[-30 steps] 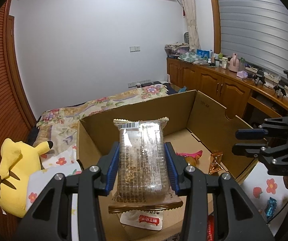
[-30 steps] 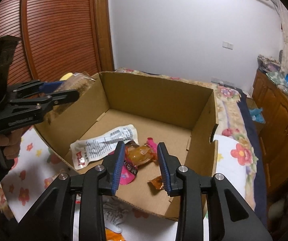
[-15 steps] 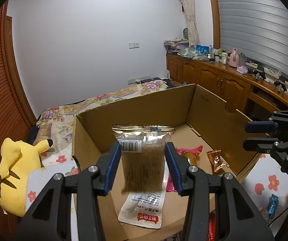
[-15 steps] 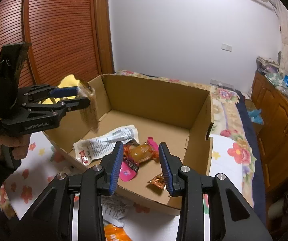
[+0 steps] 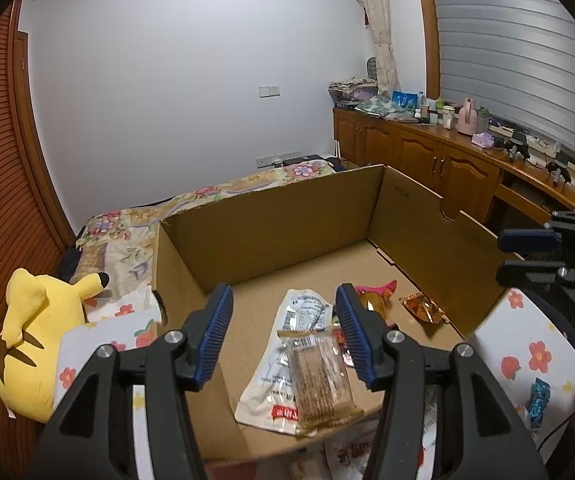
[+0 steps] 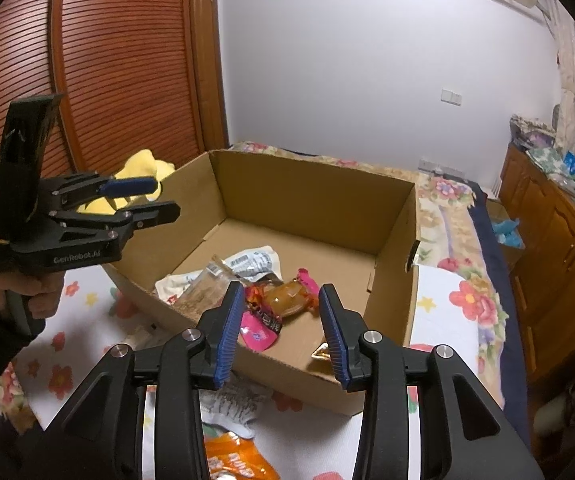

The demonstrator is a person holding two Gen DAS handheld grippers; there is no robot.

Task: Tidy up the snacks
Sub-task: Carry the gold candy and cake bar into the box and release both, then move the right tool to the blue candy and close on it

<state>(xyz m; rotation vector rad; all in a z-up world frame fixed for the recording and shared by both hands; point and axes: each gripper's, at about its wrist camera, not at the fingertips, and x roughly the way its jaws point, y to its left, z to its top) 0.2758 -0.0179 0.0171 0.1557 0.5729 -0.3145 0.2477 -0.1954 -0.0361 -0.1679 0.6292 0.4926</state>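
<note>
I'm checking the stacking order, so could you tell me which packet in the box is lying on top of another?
The brown clear-wrapped bar: it lies across the white pouch at the box's near edge, while the orange and gold packets lie beside it, not on top.

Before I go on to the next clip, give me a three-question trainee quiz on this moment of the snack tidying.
1. True or false: the left gripper is holding the brown snack bar.
2. What does the brown snack bar lie partly on? A) the white packet B) the yellow plush toy C) the wooden cabinet
3. Fill in: the orange packet lies ____ the cardboard box.

Key
1. False: it is open and the bar lies in the box.
2. A
3. outside, on the floral cloth below the right gripper, which is open too.
</note>
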